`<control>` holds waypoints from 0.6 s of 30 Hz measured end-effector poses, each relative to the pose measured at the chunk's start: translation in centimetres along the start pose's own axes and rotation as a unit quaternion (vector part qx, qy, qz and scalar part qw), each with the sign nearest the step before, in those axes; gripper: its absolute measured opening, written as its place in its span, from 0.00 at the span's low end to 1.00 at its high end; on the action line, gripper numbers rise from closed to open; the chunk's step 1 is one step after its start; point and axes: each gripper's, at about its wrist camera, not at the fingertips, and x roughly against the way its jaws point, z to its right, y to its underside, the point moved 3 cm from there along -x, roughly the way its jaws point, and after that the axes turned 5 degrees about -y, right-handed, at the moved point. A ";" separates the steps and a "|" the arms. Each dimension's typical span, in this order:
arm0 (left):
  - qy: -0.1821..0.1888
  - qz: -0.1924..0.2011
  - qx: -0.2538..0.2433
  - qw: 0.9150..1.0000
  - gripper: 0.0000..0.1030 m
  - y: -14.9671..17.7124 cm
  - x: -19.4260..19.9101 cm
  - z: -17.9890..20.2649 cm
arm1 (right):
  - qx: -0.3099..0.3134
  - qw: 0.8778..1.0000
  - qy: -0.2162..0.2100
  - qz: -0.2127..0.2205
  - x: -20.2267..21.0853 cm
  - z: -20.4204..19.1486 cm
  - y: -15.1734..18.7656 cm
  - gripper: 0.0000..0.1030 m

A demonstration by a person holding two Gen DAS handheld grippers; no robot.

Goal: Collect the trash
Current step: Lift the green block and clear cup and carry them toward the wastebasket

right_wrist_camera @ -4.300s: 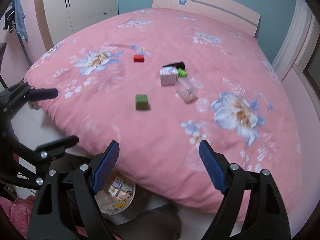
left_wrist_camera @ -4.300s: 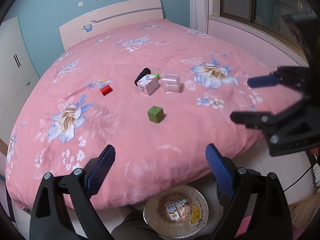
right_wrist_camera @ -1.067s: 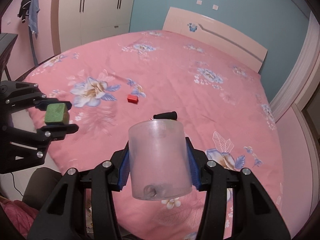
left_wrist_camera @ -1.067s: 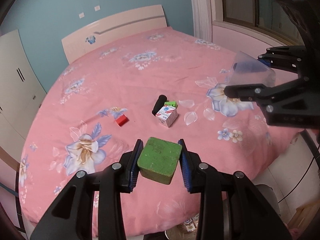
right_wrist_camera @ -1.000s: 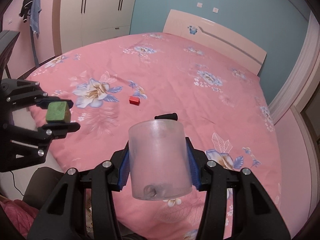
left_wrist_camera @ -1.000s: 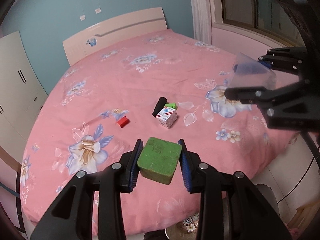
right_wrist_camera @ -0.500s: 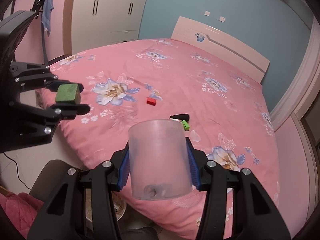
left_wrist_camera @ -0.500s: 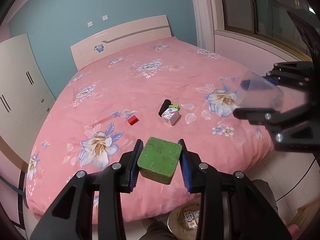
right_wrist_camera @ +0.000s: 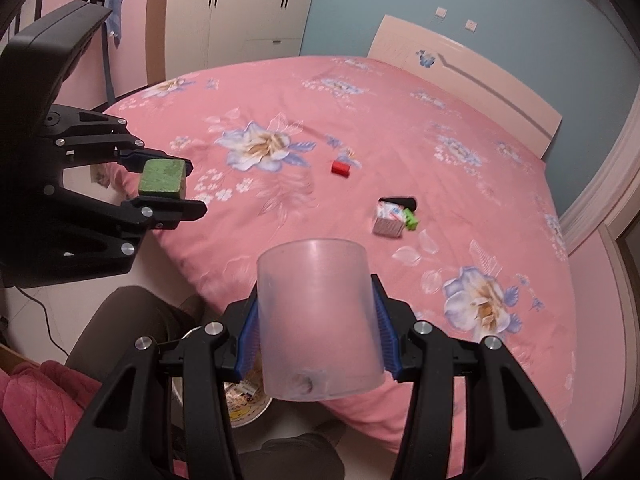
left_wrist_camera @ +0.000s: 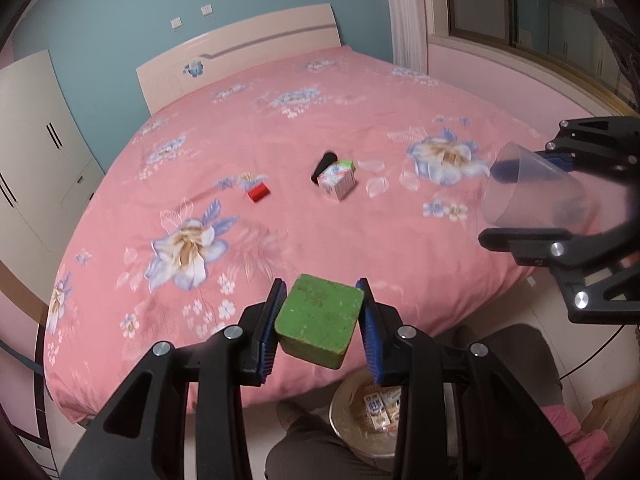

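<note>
My left gripper (left_wrist_camera: 320,328) is shut on a green block (left_wrist_camera: 318,325), held above the bed's near edge; the same green block (right_wrist_camera: 162,177) shows in the right wrist view at the left. My right gripper (right_wrist_camera: 316,330) is shut on a clear plastic cup (right_wrist_camera: 318,322), which also appears as the clear cup (left_wrist_camera: 532,196) at the right of the left wrist view. On the pink bed lie a small carton (left_wrist_camera: 337,179), a black item (left_wrist_camera: 323,161), a small green piece (right_wrist_camera: 411,218) and a red block (left_wrist_camera: 257,193). A bin (left_wrist_camera: 368,416) with cartons inside stands on the floor below.
The pink flowered bedspread (left_wrist_camera: 280,128) fills most of both views. A person's knee (right_wrist_camera: 116,320) and pink padded fabric (right_wrist_camera: 36,400) are beside the bin (right_wrist_camera: 244,404). White wardrobes (right_wrist_camera: 240,12) stand behind the bed, a window ledge (left_wrist_camera: 520,68) at the right.
Both grippers have drawn back from the bed toward its near edge and sunk a little, each keeping its grip. The bin on the floor has come further into view.
</note>
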 end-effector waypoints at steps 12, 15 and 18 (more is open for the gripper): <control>0.016 -0.063 -0.013 0.998 0.37 5.4 -4.3 2.0 | -0.001 0.998 -0.033 -0.051 -4.9 -2.9 4.2 0.48; 0.020 -0.081 -0.016 0.996 0.37 6.9 -5.6 2.6 | -0.003 0.997 -0.043 -0.065 -6.3 -3.3 5.3 0.48; 0.024 -0.099 -0.019 0.995 0.37 8.3 -6.8 3.0 | -0.006 0.995 -0.054 -0.082 -7.9 -3.9 6.7 0.48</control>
